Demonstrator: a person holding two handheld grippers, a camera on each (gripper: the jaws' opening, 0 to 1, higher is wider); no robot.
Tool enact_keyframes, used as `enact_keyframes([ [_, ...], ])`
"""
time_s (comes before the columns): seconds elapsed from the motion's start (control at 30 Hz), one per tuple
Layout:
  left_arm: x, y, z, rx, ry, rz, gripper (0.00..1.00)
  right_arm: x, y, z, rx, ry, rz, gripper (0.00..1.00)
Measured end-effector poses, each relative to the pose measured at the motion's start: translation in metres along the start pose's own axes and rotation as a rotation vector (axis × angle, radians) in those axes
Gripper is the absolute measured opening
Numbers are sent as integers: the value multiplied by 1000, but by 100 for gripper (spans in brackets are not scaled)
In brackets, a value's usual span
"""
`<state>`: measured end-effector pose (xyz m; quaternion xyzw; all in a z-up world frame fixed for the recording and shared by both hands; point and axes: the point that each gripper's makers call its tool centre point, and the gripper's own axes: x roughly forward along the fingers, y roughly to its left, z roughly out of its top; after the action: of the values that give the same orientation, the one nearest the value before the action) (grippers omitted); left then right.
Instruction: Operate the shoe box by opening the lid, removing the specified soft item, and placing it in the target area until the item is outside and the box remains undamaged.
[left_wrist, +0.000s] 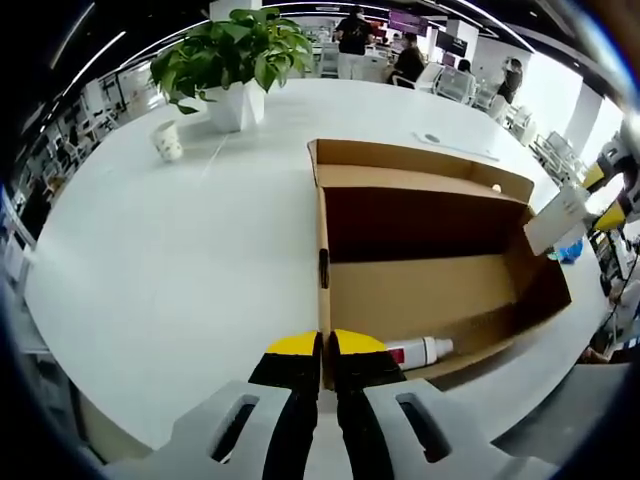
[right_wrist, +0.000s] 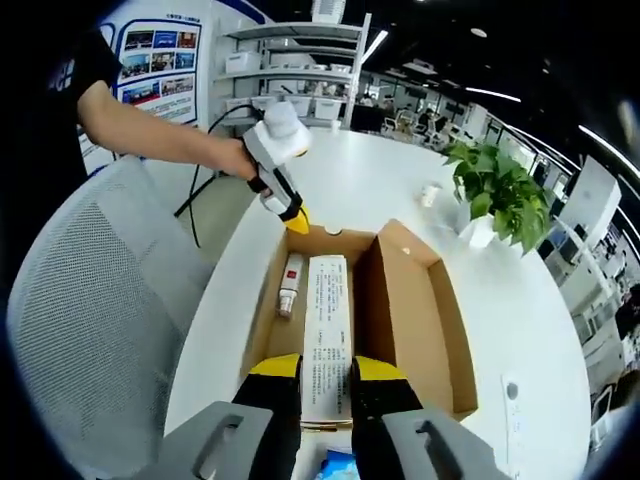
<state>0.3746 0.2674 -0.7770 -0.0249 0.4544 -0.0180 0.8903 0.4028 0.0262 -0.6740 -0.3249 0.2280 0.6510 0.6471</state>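
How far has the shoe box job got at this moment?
Done: the shoe box lid stands open. In hand: left tongs pinch the box's near wall; right tongs grip the white printed sheet. Left: everything inside, including a white bottle, remains in the box.

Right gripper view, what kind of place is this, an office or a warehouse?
Most likely an open-plan office. A large white table carries the open shoe box and a potted plant, a mesh office chair stands beside it, and shelving with storage boxes lines the back.
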Motion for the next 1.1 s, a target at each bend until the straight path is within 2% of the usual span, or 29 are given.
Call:
enact_keyframes([
  [0.53,0,0,0,7,6,3,1,-63,-30,-30,30,3,-93,14],
  [0.87,1,0,1,13,10,5,1,-87,-39,-50,36,17,-126,14],
  [1.1,0,0,0,18,14,5,1,-107,-52,-76,37,47,-154,14],
])
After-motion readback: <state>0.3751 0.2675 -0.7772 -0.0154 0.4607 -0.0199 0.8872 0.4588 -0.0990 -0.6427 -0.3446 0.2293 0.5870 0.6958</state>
